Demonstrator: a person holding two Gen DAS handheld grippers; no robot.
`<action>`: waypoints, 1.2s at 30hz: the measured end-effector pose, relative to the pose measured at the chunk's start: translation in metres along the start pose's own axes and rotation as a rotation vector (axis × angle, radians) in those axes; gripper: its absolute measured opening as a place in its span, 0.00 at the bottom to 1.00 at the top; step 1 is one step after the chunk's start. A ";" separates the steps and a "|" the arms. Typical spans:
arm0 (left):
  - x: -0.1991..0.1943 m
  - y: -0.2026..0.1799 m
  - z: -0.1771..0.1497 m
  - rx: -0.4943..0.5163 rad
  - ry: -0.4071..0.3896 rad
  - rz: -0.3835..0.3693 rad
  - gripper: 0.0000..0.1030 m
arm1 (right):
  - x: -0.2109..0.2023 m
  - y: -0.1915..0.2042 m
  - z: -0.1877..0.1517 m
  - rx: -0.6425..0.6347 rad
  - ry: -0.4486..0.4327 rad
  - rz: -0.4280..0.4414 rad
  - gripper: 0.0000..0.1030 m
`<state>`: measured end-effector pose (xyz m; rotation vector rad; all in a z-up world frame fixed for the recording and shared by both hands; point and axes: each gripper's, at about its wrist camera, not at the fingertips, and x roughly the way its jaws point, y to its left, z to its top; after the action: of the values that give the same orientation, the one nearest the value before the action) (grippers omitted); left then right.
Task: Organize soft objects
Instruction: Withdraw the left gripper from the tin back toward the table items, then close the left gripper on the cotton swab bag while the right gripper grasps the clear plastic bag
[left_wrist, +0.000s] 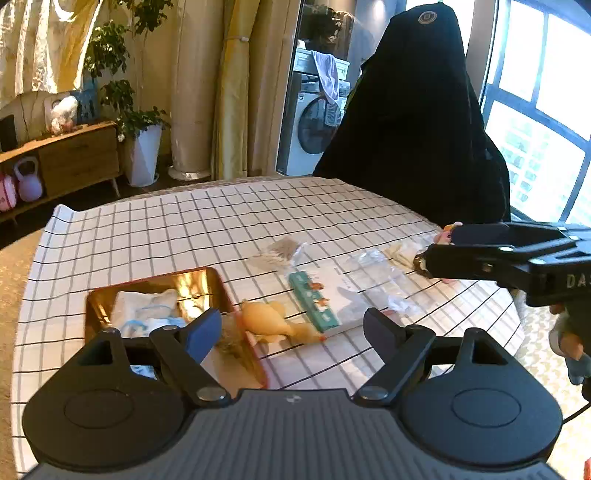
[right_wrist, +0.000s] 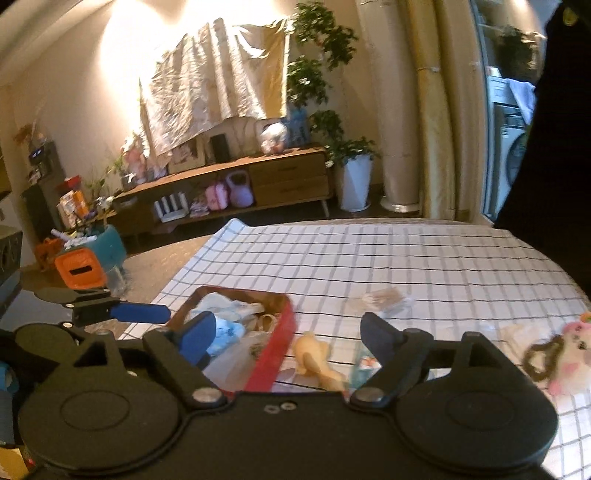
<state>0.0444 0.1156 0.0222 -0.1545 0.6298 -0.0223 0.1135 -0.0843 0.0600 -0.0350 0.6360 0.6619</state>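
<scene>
**Checked cloth, both grippers spread above the soft things**

Checked cloth covers the worktop (left_wrist: 229, 221) in the left wrist view. The left gripper (left_wrist: 291, 328) hangs released, fingers wide apart, above the yellow rubber chicken (left_wrist: 275, 319), which lies just beside the tray (left_wrist: 147, 286). White and pale blue fabric (left_wrist: 147, 314) fills the tray. A teal-edged packet (left_wrist: 314, 301) lies right of the chicken, clear plastic bags (left_wrist: 376, 269) beyond it. The right gripper (left_wrist: 434, 251) reaches in from the right near a pink plush toy (left_wrist: 445, 232); whether it grips anything I cannot tell.

In the right wrist view, the right gripper (right_wrist: 288, 336) is spread, holding nothing, over the chicken (right_wrist: 317, 358). The tray (right_wrist: 284, 325) sits left, the plush toy (right_wrist: 569, 354) far right beside a dark loop (right_wrist: 543, 358).
</scene>
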 end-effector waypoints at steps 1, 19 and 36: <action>0.002 -0.003 0.000 -0.004 -0.002 -0.006 0.82 | -0.004 -0.005 -0.002 0.004 -0.003 -0.011 0.83; 0.070 -0.051 0.034 -0.013 0.000 -0.049 0.99 | -0.035 -0.093 -0.045 0.088 0.014 -0.171 0.85; 0.203 -0.030 0.088 -0.052 0.053 0.070 0.99 | 0.017 -0.120 -0.083 0.054 0.132 -0.158 0.85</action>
<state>0.2605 0.0839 -0.0220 -0.1829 0.6888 0.0579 0.1492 -0.1894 -0.0371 -0.0787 0.7693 0.4929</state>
